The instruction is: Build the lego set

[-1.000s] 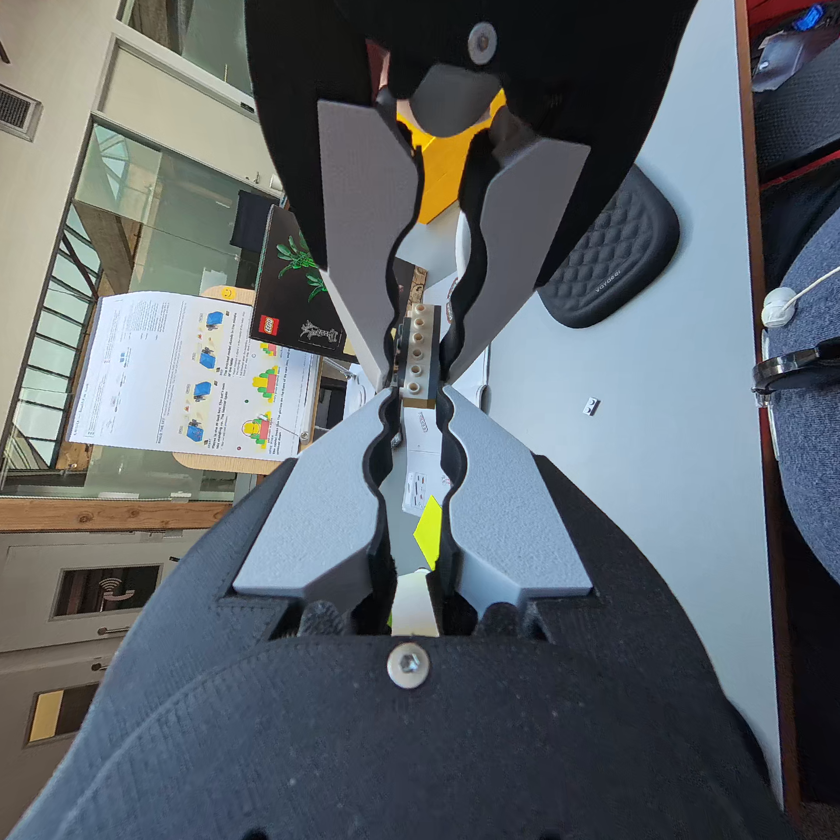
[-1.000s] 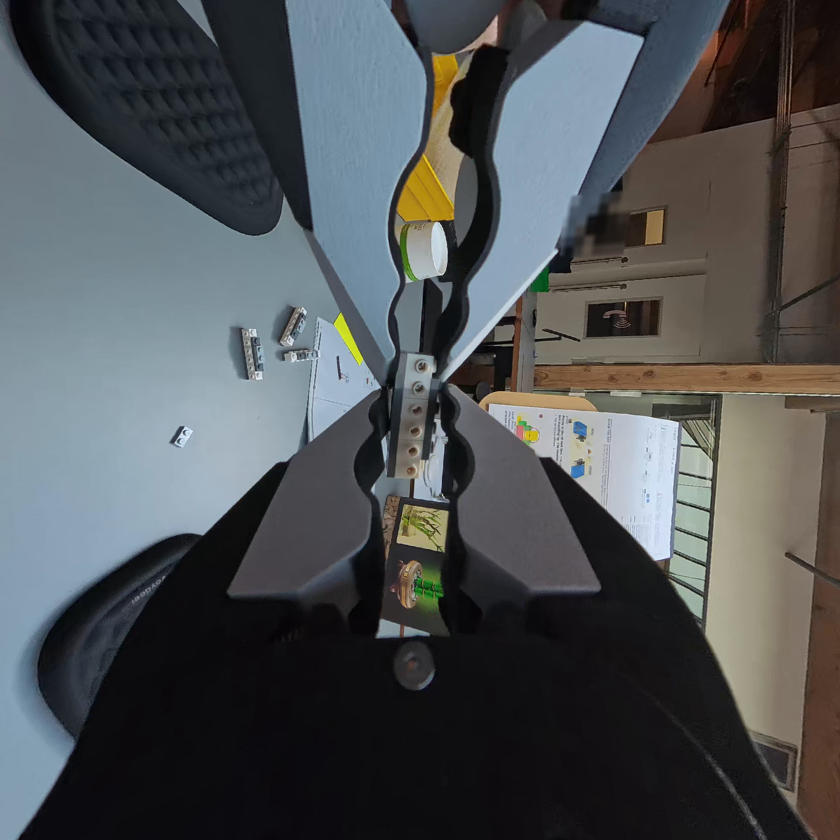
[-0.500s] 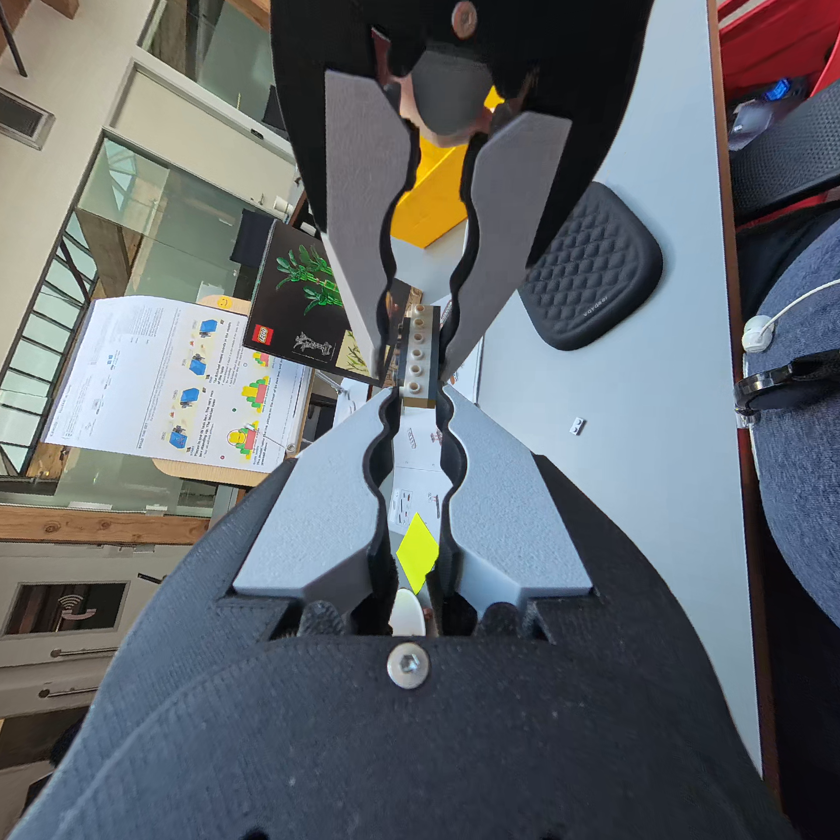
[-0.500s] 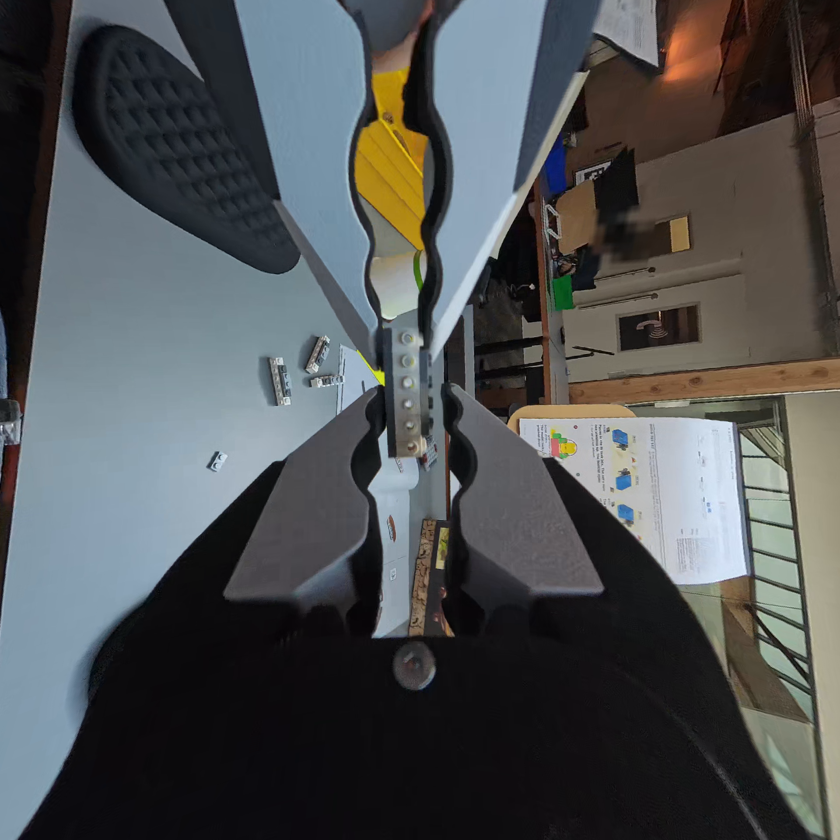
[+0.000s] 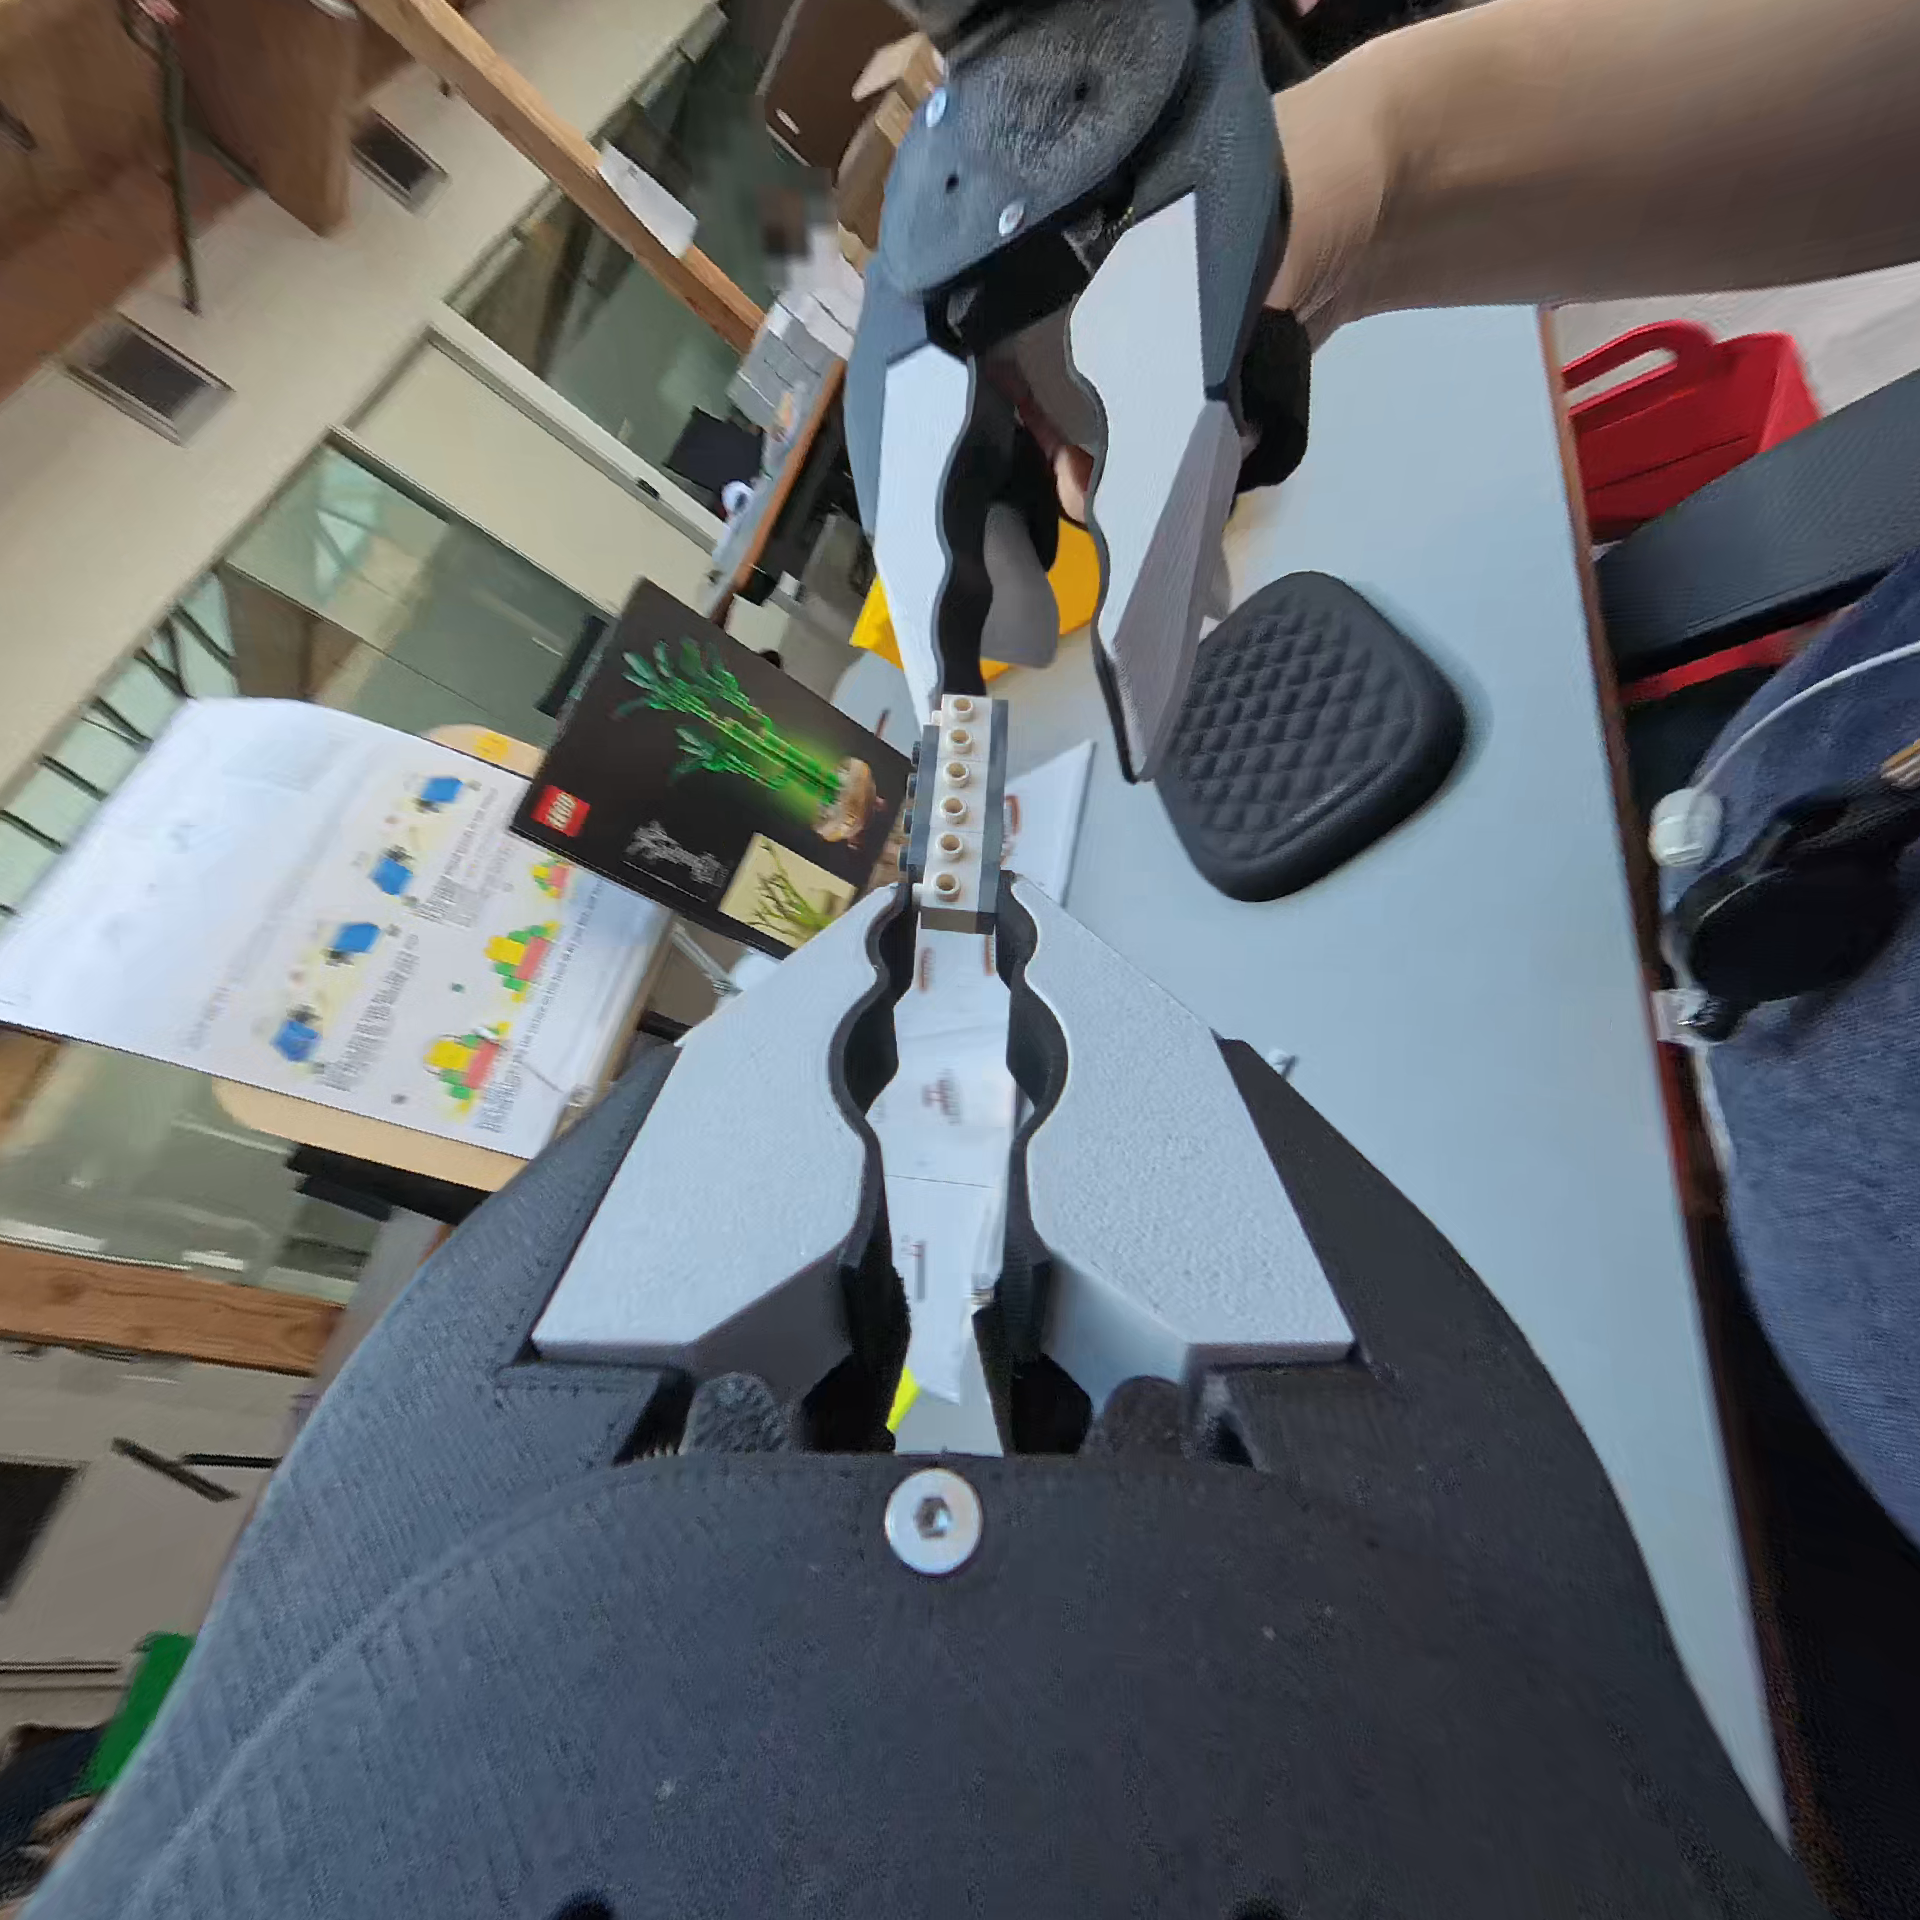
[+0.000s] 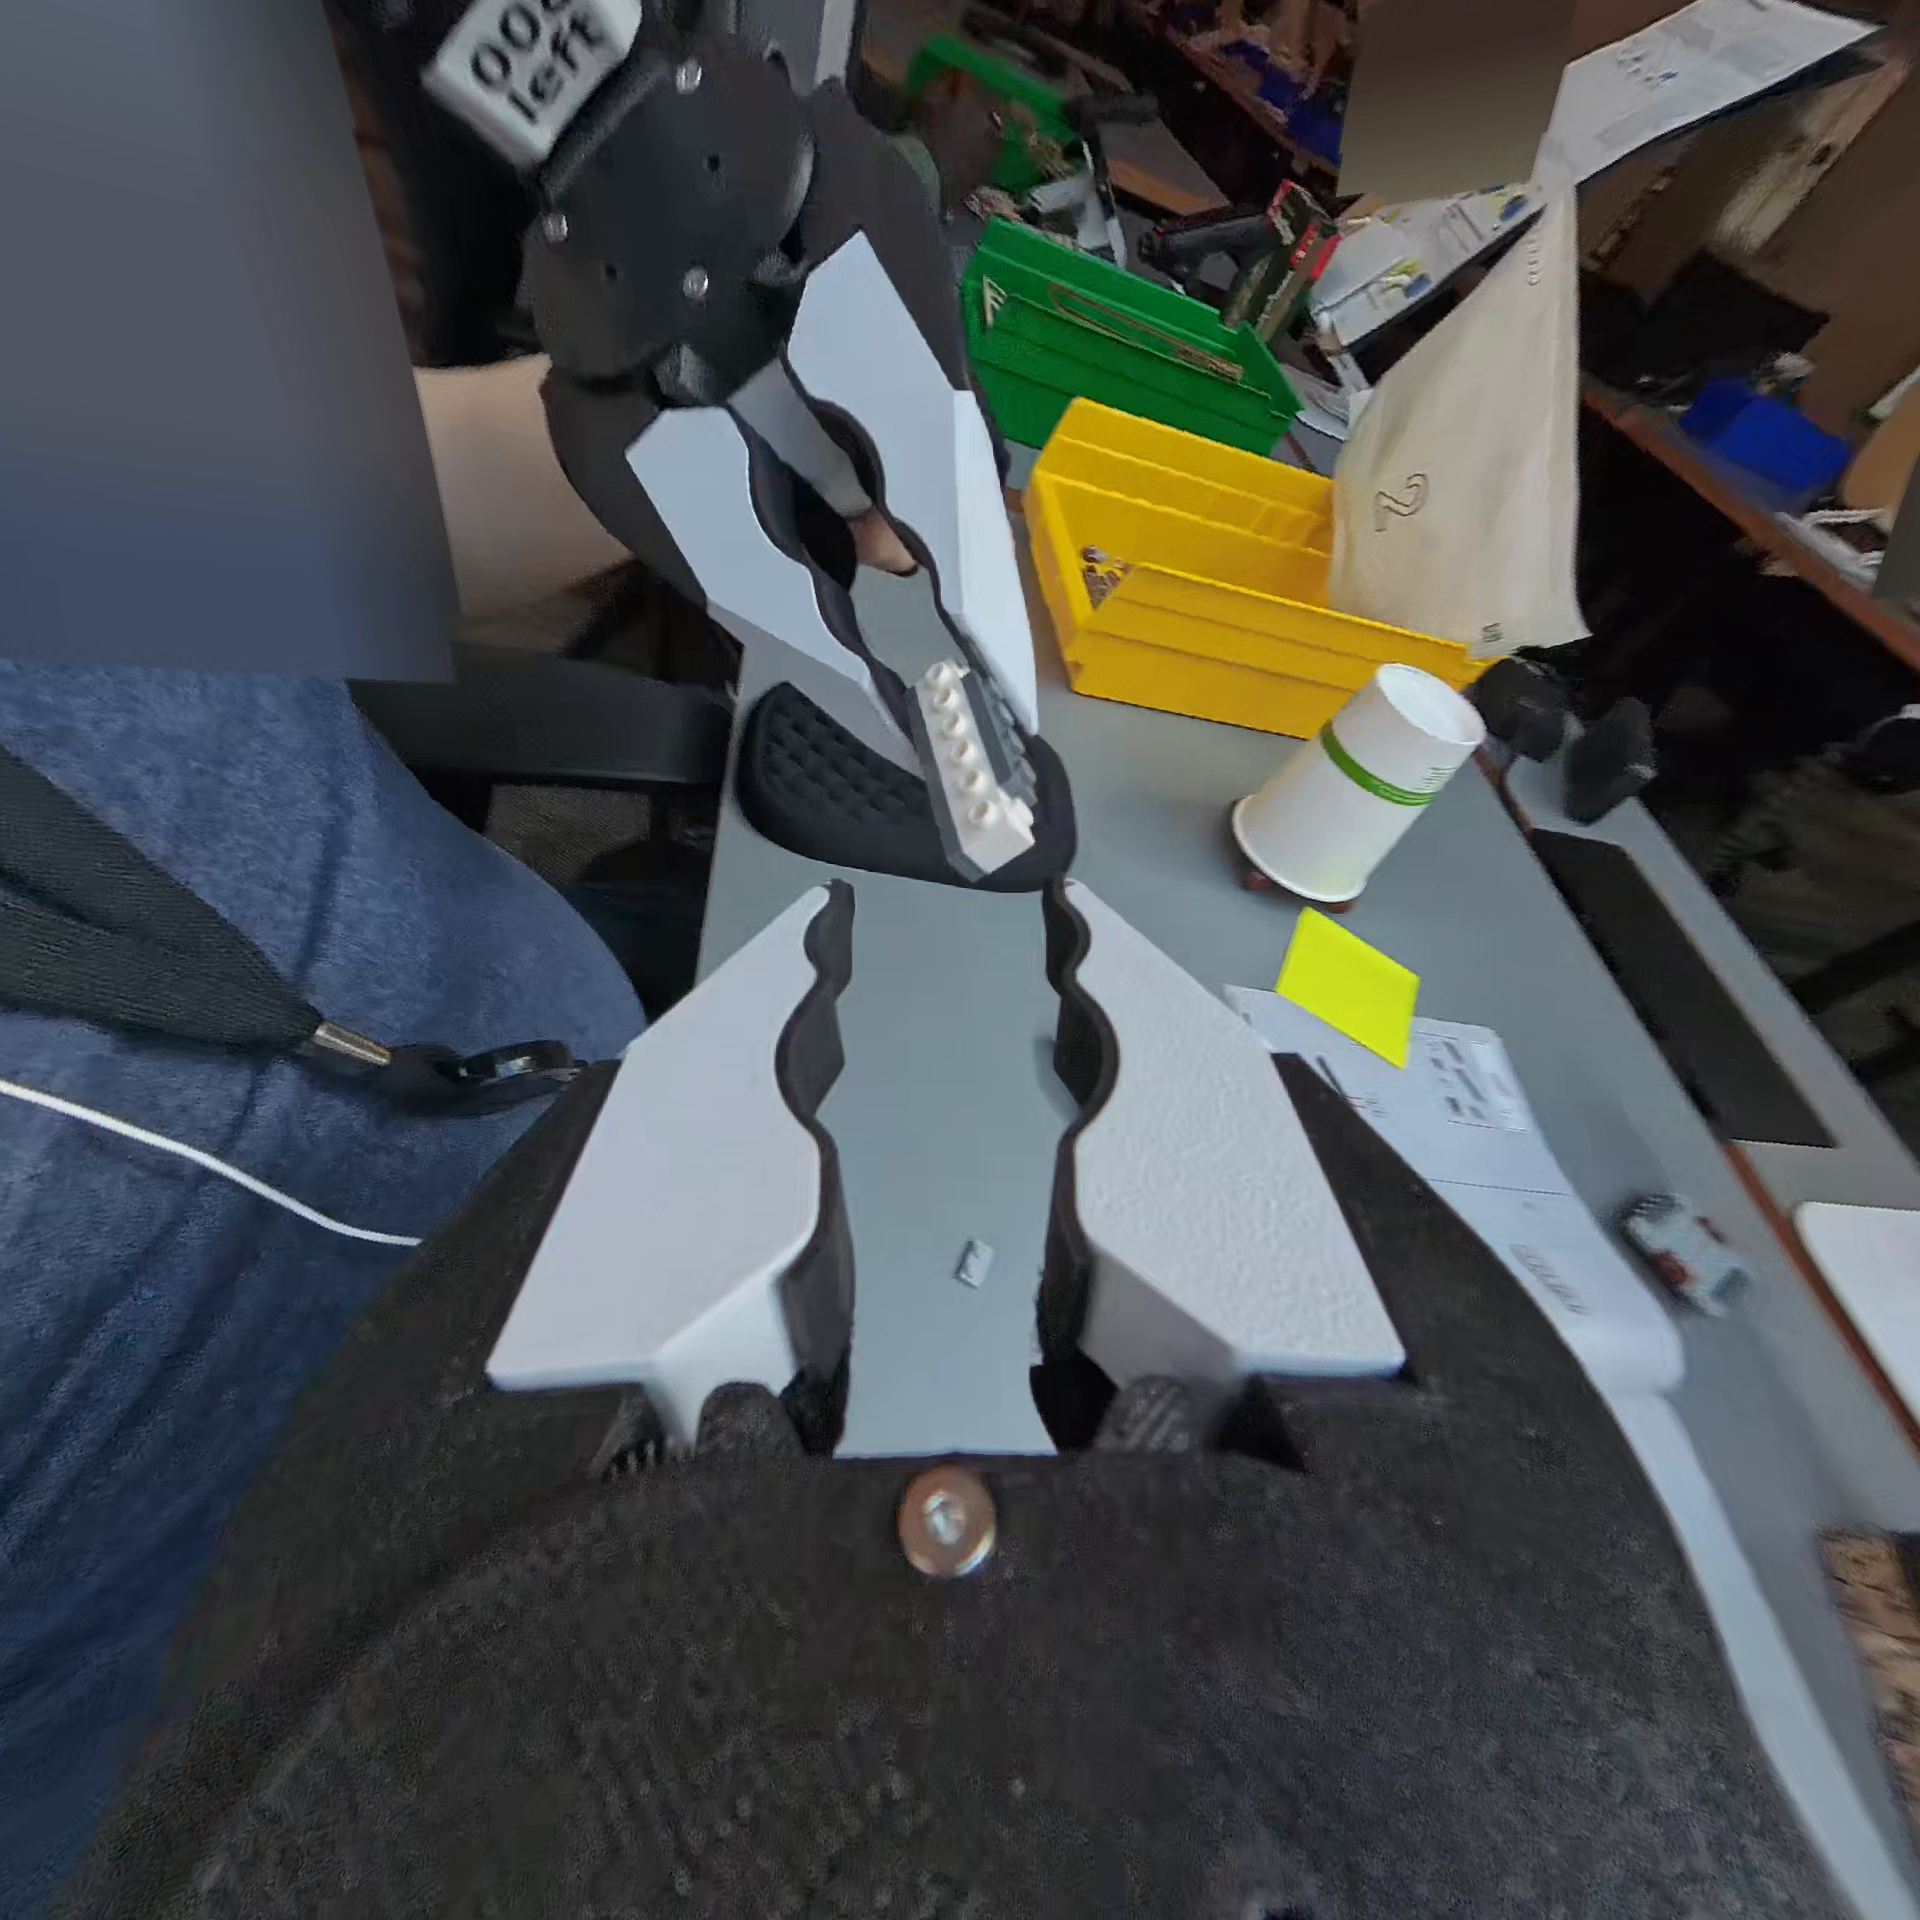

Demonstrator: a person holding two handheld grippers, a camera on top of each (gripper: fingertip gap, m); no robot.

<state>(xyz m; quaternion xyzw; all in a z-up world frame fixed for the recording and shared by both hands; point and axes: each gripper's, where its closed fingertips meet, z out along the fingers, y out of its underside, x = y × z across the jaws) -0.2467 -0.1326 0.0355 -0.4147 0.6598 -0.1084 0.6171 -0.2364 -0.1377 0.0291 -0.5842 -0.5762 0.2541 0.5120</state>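
Observation:
A small lego assembly [image 5: 956,821], a grey plate with a row of white studded pieces on it, is held in the air over the grey table [image 5: 1403,1039]. My left gripper [image 5: 956,899] is shut on its near end. In the right wrist view the left gripper [image 6: 966,727] holds the assembly [image 6: 971,779] tilted down towards me. My right gripper [image 6: 945,894] is open and empty, a short way back from the assembly's free end. It also shows in the left wrist view [image 5: 1039,738], jaws apart, with a person's hand behind it.
A black padded wrist rest [image 6: 831,790] lies under the assembly. A yellow bin [image 6: 1195,582], a green bin [image 6: 1101,332], an upturned paper cup [image 6: 1351,790] and a paper bag [image 6: 1455,468] stand behind. An instruction sheet [image 6: 1455,1143], a yellow note [image 6: 1345,982] and loose pieces [image 6: 974,1262] lie on the table. Both grippers' tips are close together, under 4 cm apart.
My right gripper has opened, let go of the assembly and drawn back from it. My left gripper still holds the assembly. Both views have swung round.

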